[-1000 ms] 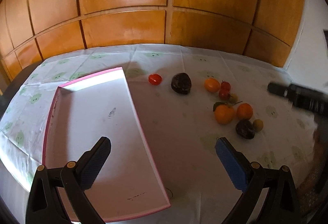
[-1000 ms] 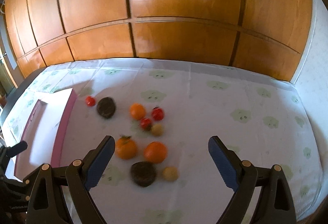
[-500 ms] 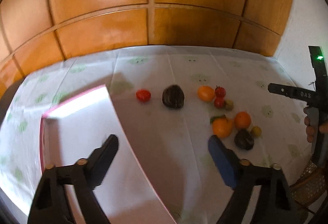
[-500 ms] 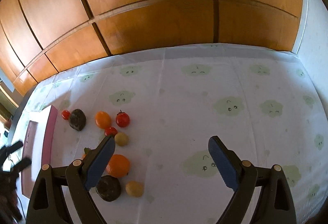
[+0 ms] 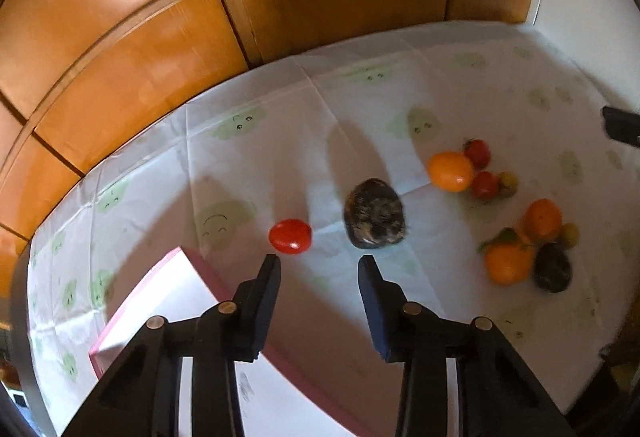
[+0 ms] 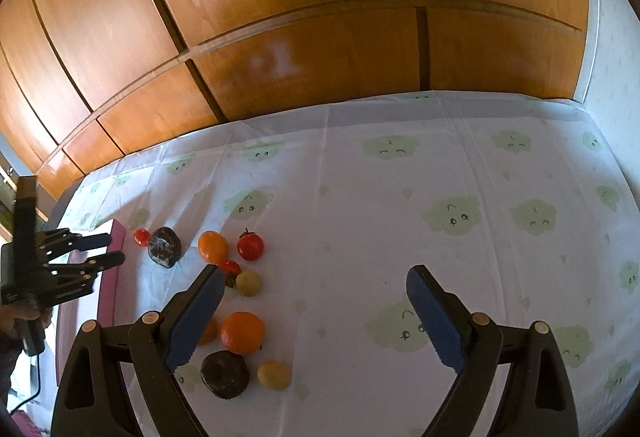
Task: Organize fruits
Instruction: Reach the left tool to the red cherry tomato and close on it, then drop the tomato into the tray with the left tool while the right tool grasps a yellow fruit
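Note:
Fruits lie loose on the cloud-print tablecloth. My left gripper (image 5: 319, 266) hangs just short of a small red tomato (image 5: 290, 236) and a dark wrinkled fruit (image 5: 374, 214), its jaws closing with nothing between them. To the right lie an orange (image 5: 450, 171), two red tomatoes (image 5: 478, 153), another orange (image 5: 542, 219), a leafy orange (image 5: 508, 263) and a second dark fruit (image 5: 554, 273). My right gripper (image 6: 314, 277) stands open above the cloth, right of an orange (image 6: 243, 332), a dark fruit (image 6: 225, 374) and a yellow fruit (image 6: 274, 375). The left gripper (image 6: 100, 251) shows at that view's left edge.
A white tray with a pink rim (image 5: 160, 301) lies under and left of my left gripper; its edge (image 6: 116, 237) shows in the right wrist view. Wooden cabinet panels (image 6: 320, 37) back the table. A hand (image 6: 24, 317) grips the left tool.
My left gripper has moved right off the tray toward the small tomato and dark fruit, rolled, and its jaws have narrowed a lot. My right gripper swung right, then held still.

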{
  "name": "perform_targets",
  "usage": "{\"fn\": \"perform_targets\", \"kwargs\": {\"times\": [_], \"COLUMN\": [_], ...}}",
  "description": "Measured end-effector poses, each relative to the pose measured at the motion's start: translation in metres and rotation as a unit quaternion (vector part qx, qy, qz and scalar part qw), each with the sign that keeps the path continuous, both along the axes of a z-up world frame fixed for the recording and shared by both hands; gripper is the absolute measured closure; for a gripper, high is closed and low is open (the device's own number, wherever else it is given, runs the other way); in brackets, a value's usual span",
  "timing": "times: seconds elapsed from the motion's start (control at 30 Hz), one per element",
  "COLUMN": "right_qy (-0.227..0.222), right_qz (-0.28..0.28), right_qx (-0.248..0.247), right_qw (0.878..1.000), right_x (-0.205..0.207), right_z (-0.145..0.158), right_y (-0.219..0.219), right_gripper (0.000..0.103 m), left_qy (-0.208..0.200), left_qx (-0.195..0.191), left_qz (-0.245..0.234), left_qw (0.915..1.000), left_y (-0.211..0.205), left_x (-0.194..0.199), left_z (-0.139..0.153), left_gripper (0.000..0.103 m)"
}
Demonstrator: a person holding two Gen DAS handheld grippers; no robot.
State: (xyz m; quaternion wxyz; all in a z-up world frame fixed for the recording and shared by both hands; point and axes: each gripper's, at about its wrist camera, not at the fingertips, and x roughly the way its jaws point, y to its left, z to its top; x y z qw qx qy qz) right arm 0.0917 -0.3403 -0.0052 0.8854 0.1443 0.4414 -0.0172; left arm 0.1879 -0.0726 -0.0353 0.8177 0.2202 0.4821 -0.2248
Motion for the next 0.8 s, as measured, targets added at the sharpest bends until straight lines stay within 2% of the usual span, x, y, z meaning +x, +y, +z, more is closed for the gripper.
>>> {"fn": "perform_targets", "kwargs": {"times": [0.2, 0.43, 0.47, 0.53, 0.57, 0.8], "right_qy": [0.002, 0.007, 0.009, 0.012, 0.013, 0.034], "right_qz": [-0.005, -0.011, -0.013, -0.016, -0.017, -0.007], "right_qx": [0.004, 0.003, 0.004, 0.006, 0.008, 0.028], "right_qw": [1.0, 1.0, 1.0, 1.0, 1.0, 0.999], "right_x": [0.001, 0.002, 0.002, 0.003, 0.003, 0.007], "right_z": [-0.001, -0.005, -0.005, -0.007, -0.007, -0.017], "right_y": [-0.003, -0.005, -0.006, -0.008, -0.008, -0.007], "right_gripper": [0.009, 0.009, 0.009, 0.01, 0.012, 0.02], "left_qy": [0.02, 0.03, 0.032, 0.034, 0.033, 0.021], "left_qx": [0.013, 0.023, 0.021, 0.025, 0.026, -0.006], "left_qz": [0.015, 0.011, 0.01, 0.006, 0.007, 0.03], "left_qw": [0.9996, 0.9992, 0.9992, 0.9991, 0.9991, 0.9993], "left_y": [0.001, -0.004, -0.005, -0.007, -0.008, 0.007], "left_x": [0.031, 0.045, 0.046, 0.047, 0.048, 0.037], "left_z": [-0.019, -0.034, -0.035, -0.04, -0.043, -0.036], "left_gripper": [0.062, 0.062, 0.063, 0.071, 0.071, 0.072]}}
